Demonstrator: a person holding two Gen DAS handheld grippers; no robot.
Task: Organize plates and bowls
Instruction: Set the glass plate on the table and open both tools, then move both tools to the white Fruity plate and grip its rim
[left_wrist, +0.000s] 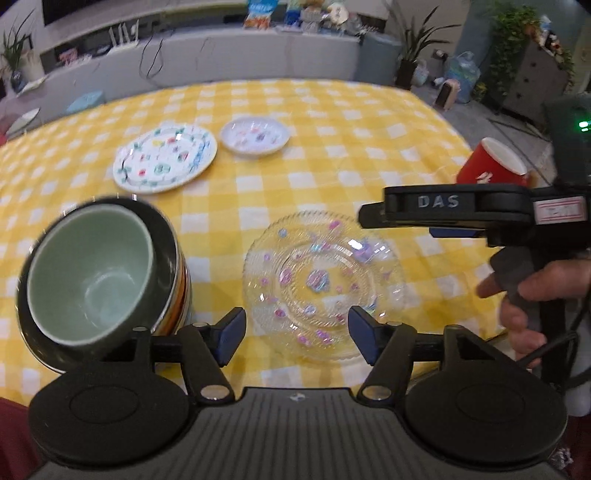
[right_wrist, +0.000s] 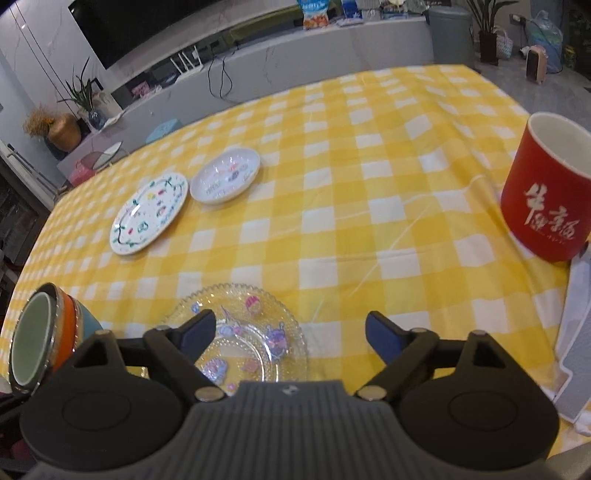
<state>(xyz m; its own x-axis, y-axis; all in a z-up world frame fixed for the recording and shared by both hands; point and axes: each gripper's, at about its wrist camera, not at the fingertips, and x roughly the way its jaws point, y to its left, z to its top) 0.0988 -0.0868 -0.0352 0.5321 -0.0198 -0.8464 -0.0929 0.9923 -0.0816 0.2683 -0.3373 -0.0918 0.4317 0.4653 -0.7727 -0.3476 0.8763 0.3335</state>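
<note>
A clear glass plate (left_wrist: 321, 284) with pink and blue stickers lies on the yellow checked tablecloth. My left gripper (left_wrist: 295, 332) hangs open above its near edge, with nothing between the fingers. To its left stands a stack of bowls (left_wrist: 92, 273), a pale green one tilted on top. My right gripper (right_wrist: 290, 328) is open too, its left finger over the glass plate (right_wrist: 258, 325); the bowls (right_wrist: 40, 332) are at far left. Further back lie a flower-patterned white plate (left_wrist: 164, 158) (right_wrist: 149, 214) and a small white dish (left_wrist: 255, 136) (right_wrist: 225, 181).
A red mug (right_wrist: 546, 199) (left_wrist: 491, 162) with white lettering stands at the table's right edge. A white object (right_wrist: 576, 350) lies at the near right. A hand holds the right gripper (left_wrist: 373, 218) to the right of the glass plate. A shelf and plants lie beyond the table.
</note>
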